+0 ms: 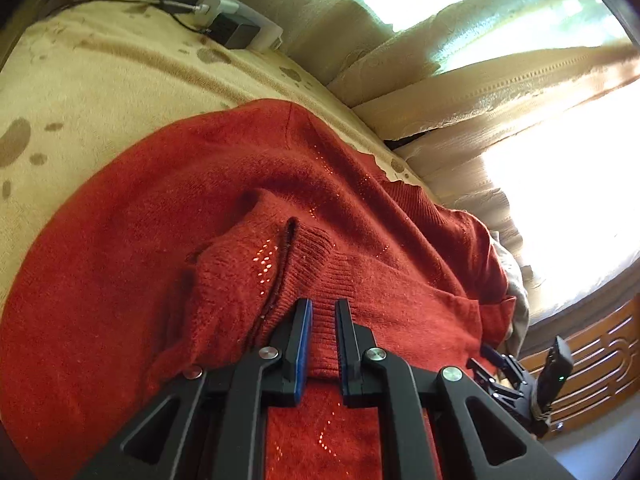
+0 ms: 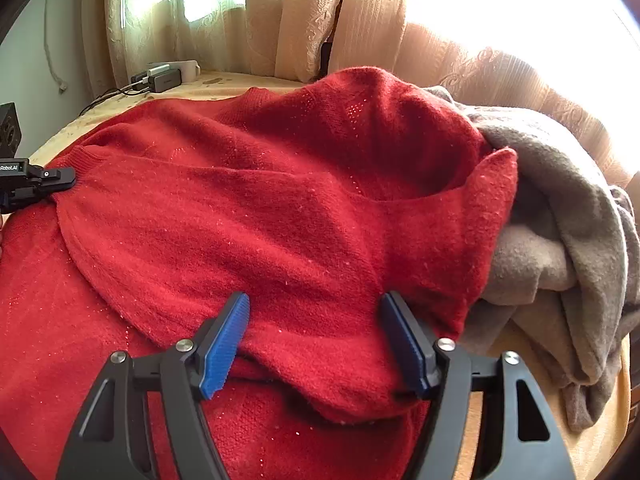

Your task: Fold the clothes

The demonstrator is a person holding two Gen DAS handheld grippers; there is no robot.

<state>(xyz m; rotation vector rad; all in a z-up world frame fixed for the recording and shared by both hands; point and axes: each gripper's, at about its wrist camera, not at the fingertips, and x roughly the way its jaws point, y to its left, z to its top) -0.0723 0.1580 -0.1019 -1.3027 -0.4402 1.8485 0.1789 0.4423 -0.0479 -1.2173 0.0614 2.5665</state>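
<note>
A red knit sweater (image 1: 160,240) (image 2: 280,208) lies spread on a cream patterned cover (image 1: 80,80). One sleeve is folded across its body. My left gripper (image 1: 324,304) is shut on the ribbed cuff (image 1: 320,256) of that sleeve, low over the sweater. In the right wrist view that gripper (image 2: 56,180) shows at the left edge, at the cuff end of the sleeve. My right gripper (image 2: 315,300) stands open, its blue pads (image 2: 228,340) wide on either side of a folded edge of the sweater without pressing on it. It appears in the left wrist view (image 1: 500,360) at the sweater's far right.
A heap of grey clothing (image 2: 560,208) lies right of the sweater, touching it. A power strip with chargers and cables (image 1: 224,20) (image 2: 164,76) sits at the cover's far corner. Beige curtains (image 2: 304,20) hang behind. A wooden panel (image 1: 600,360) is beyond the edge.
</note>
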